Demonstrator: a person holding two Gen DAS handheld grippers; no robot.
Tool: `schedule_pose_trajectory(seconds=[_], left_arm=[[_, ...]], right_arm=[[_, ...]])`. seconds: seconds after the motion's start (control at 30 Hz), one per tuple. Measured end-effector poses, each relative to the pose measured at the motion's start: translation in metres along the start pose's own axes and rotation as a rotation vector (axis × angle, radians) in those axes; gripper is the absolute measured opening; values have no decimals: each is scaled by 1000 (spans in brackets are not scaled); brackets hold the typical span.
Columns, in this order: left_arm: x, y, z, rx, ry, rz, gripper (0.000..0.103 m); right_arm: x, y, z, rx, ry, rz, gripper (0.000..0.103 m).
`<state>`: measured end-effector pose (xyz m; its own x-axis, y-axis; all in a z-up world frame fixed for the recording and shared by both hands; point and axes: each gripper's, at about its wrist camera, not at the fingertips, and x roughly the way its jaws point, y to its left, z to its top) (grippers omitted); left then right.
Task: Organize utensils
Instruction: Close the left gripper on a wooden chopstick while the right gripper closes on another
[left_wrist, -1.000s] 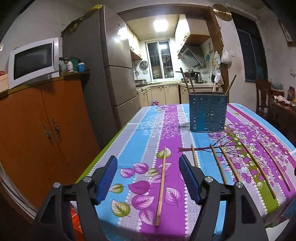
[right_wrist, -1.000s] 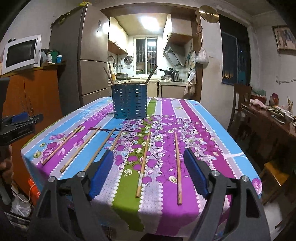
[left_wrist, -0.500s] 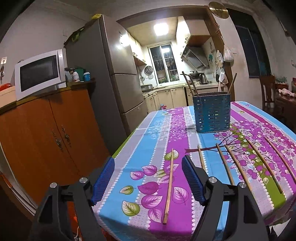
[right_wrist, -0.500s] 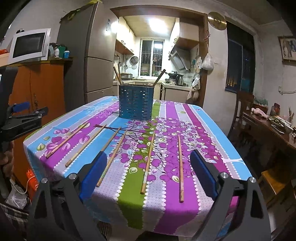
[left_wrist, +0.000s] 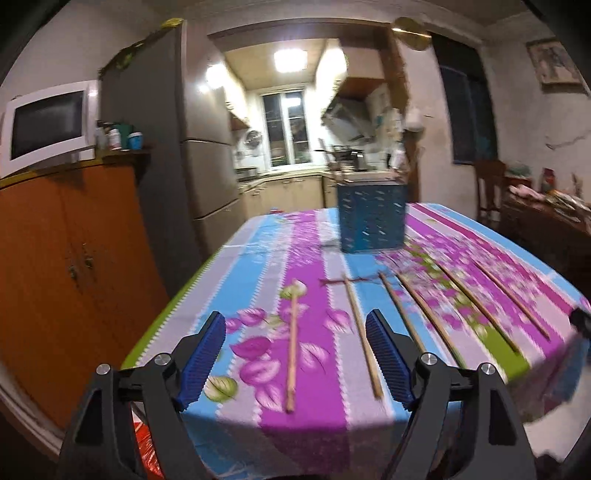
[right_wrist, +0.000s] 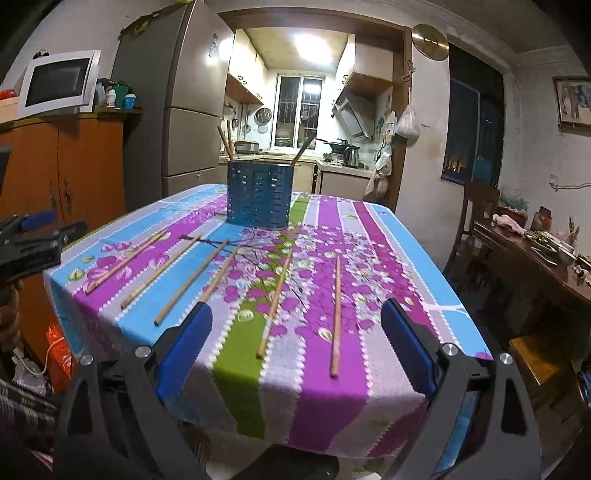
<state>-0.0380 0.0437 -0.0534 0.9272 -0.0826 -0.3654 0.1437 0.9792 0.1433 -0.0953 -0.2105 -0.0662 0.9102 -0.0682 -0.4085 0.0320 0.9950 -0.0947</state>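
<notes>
Several wooden chopsticks lie side by side on the flowered tablecloth (right_wrist: 325, 229). A blue perforated utensil holder (right_wrist: 258, 195) stands at the far end with a few chopsticks upright in it; it also shows in the left wrist view (left_wrist: 371, 218). My left gripper (left_wrist: 295, 360) is open and empty in front of the table's near edge, with the leftmost chopstick (left_wrist: 292, 347) between its fingers' line of sight. My right gripper (right_wrist: 293, 349) is open and empty, back from the near edge, in line with two chopsticks (right_wrist: 275, 302) (right_wrist: 335, 314).
An orange cabinet (left_wrist: 70, 258) with a microwave (left_wrist: 44, 125) stands left of the table, and a fridge (left_wrist: 207, 155) behind it. A wooden chair (right_wrist: 476, 218) and a cluttered side table (right_wrist: 535, 254) are on the right. The left gripper shows in the right wrist view (right_wrist: 33, 240).
Both grippers have pulled back and risen from the table; more of the near edge shows. The left view has swung to the right and is blurred. Both stay open.
</notes>
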Motion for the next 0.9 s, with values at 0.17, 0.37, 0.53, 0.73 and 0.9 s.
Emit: schedule_pose_trajectory(seconds=[0.17,0.37,0.53,0.73,0.9], left_arm=[[-10,-14,-41,108,22,-38,79],[-1,1,-58,34,108,-81,79],[0,0,-57,23,109,-106,75],[4,-8,-56,36,105,-141,75],[6,-19,-52,64,73,-191,75]], right_arm=[[-4,-1,-16,-33,25,17,88],[6,8,-23,-49,48,64,66],[16,23,-24,-73,66,133,35],[30,40,-24,-75,87,226,24],[42,68,-21,-113,78,277,24]])
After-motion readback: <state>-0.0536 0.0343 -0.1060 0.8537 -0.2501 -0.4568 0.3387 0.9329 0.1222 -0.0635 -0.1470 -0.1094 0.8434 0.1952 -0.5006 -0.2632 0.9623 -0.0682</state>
